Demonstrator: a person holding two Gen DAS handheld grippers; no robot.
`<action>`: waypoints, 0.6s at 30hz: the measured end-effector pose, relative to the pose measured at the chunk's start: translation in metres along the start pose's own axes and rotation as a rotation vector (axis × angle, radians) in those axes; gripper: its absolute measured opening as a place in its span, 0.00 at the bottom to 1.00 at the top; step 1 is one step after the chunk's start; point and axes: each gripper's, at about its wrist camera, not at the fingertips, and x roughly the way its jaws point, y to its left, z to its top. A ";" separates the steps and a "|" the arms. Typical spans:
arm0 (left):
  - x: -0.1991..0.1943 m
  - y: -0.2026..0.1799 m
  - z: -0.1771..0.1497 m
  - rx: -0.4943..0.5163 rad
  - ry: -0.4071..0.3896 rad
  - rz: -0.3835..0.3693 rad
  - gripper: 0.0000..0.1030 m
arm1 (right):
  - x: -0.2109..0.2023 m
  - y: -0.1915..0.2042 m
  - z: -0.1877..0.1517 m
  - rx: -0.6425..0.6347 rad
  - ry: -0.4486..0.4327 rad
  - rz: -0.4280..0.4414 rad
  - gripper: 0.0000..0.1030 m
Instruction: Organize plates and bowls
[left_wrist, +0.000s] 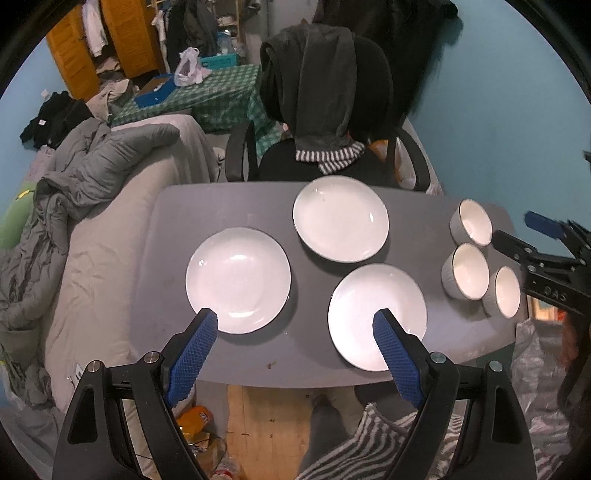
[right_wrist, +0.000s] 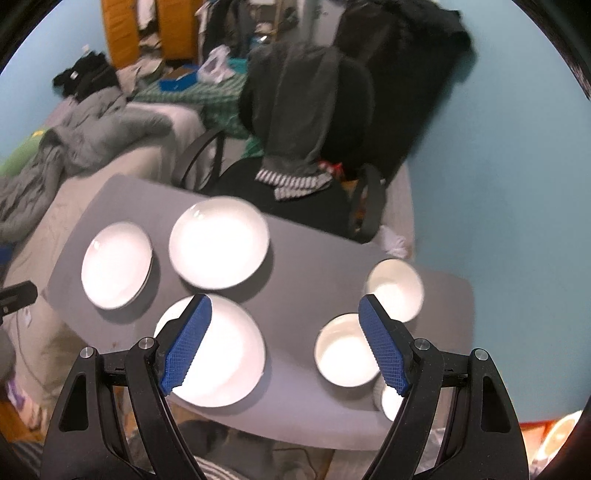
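Three white plates lie apart on the grey table (left_wrist: 177, 206): a left plate (left_wrist: 238, 280), a far plate (left_wrist: 340, 218) and a near plate (left_wrist: 376, 314). Three white bowls stand in a cluster at the right: far bowl (left_wrist: 471, 222), middle bowl (left_wrist: 466, 271), near bowl (left_wrist: 503, 291). My left gripper (left_wrist: 295, 317) hovers open above the near table edge, empty. My right gripper (right_wrist: 284, 301) is open and empty above the table, with the near plate (right_wrist: 218, 354) under its left finger and the middle bowl (right_wrist: 345, 350) under its right one. The right gripper (left_wrist: 513, 236) also shows at the left wrist view's right edge.
A black chair (left_wrist: 332, 110) draped with dark clothing stands behind the table. A bed with a grey duvet (left_wrist: 92, 177) lies to the left. A blue wall (left_wrist: 498, 110) runs along the right. Clutter and plastic bags (left_wrist: 539, 354) sit on the floor near the table.
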 end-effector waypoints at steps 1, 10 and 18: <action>0.005 0.001 -0.003 0.005 0.007 -0.007 0.85 | 0.006 0.001 0.000 -0.009 0.013 0.011 0.78; 0.050 0.002 -0.017 0.050 0.102 -0.016 0.85 | 0.057 0.002 -0.016 -0.017 0.118 0.081 0.78; 0.088 -0.009 -0.030 0.080 0.142 -0.006 0.85 | 0.099 0.011 -0.027 -0.007 0.197 0.132 0.78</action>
